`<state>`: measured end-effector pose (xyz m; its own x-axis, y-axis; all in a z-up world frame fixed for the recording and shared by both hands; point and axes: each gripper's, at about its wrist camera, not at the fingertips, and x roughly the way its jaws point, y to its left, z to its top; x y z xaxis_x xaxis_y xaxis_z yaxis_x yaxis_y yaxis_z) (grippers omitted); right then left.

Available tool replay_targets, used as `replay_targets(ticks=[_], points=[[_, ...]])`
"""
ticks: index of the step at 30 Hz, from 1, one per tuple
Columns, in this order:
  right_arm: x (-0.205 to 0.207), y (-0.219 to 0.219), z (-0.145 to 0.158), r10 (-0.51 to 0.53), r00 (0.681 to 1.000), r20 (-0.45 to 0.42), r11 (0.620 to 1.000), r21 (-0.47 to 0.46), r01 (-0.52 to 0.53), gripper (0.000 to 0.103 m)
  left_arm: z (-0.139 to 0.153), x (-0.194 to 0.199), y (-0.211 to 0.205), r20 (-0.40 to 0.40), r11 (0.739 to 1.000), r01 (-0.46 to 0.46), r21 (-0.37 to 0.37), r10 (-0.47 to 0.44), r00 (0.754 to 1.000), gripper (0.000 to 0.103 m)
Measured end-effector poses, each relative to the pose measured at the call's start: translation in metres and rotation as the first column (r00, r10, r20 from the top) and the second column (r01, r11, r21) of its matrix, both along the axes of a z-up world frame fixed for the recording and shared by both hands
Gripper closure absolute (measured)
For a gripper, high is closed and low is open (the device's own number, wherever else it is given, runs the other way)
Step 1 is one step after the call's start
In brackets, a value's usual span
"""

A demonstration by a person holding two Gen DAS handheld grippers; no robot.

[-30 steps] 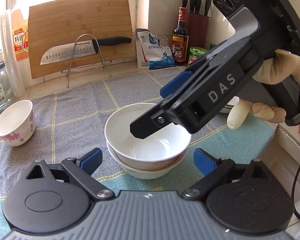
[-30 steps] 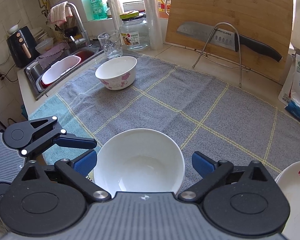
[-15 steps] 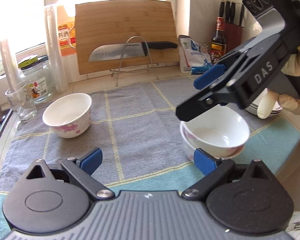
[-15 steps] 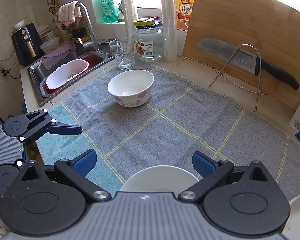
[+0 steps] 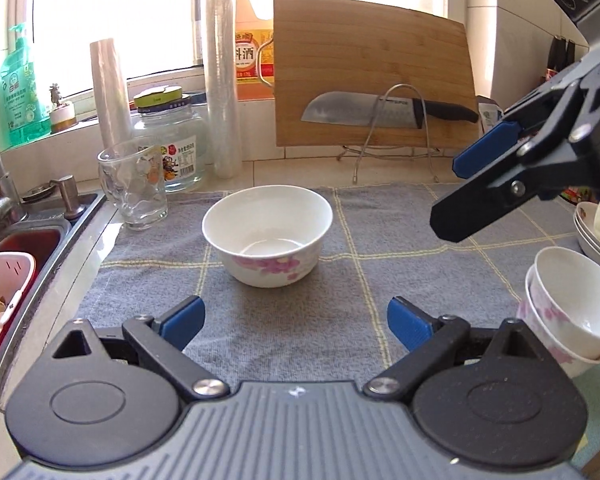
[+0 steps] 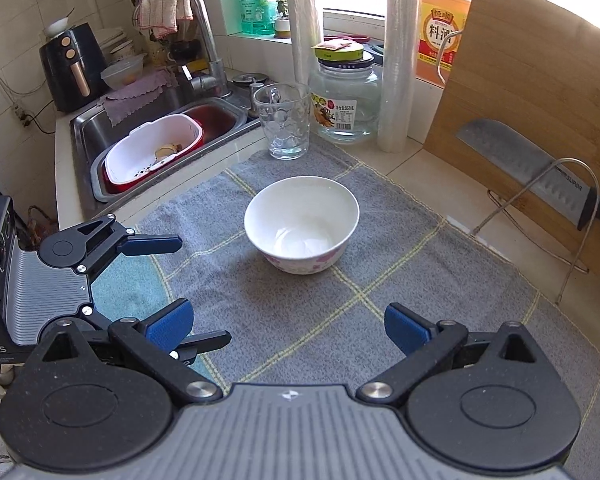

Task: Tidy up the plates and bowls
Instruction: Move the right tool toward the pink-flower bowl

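Both grippers free, aimed at the lone floral bowl [image 5: 267, 236] mid-towel.

Left gripper [image 5: 296, 322] jaws spread wide, nothing between them; right gripper [image 6: 286, 326] likewise released and empty. The bowl sits upright on the grey checked towel [image 5: 380, 280], apart from the stacked bowls [image 5: 572, 312] at the right edge, probably the next piece to nest there. Glazed white ceramic, pink flower print, round flared rim: smooth and likely slippery on the pads. The towel's woven nap should stop sliding. Plates [image 5: 596, 240] beyond the stack are half cropped, count uncertain.
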<state>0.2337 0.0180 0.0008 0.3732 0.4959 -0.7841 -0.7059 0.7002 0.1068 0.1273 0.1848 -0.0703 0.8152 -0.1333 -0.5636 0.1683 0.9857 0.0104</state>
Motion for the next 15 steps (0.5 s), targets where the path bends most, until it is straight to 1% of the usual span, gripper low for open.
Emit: replay_targets(ticks=[3, 5, 8, 10, 15], points=[[0.015, 0.013, -0.001, 0.040, 0.999, 0.000, 0.999, -0.003, -0.040, 0.000, -0.002, 0.012, 0.004, 0.014, 0.999, -0.035, -0.016, 0.035, 0.999, 0.006], [0.029, 0.021, -0.002, 0.053, 0.998, -0.014, 0.999, 0.005, -0.053, 0.000, -0.005, 0.020, 0.005, 0.014, 0.998, -0.059, -0.022, 0.059, 0.998, 0.006], [0.048, 0.032, -0.005, 0.080, 0.996, -0.036, 0.997, 0.012, -0.079, 0.000, -0.007, 0.031, 0.006, 0.028, 0.998, -0.067, -0.022, 0.067, 0.997, 0.006], [0.062, 0.039, -0.009, 0.083, 0.995, -0.063, 0.997, 0.008, -0.083, 0.000, -0.010, 0.039, 0.005, 0.023, 0.997, -0.073, -0.016, 0.073, 0.997, 0.006], [0.095, 0.051, -0.024, 0.077, 0.990, -0.115, 0.997, 0.016, -0.076, 0.000, -0.020, 0.060, 0.008, -0.001, 0.996, -0.083, -0.044, 0.083, 0.997, 0.006]])
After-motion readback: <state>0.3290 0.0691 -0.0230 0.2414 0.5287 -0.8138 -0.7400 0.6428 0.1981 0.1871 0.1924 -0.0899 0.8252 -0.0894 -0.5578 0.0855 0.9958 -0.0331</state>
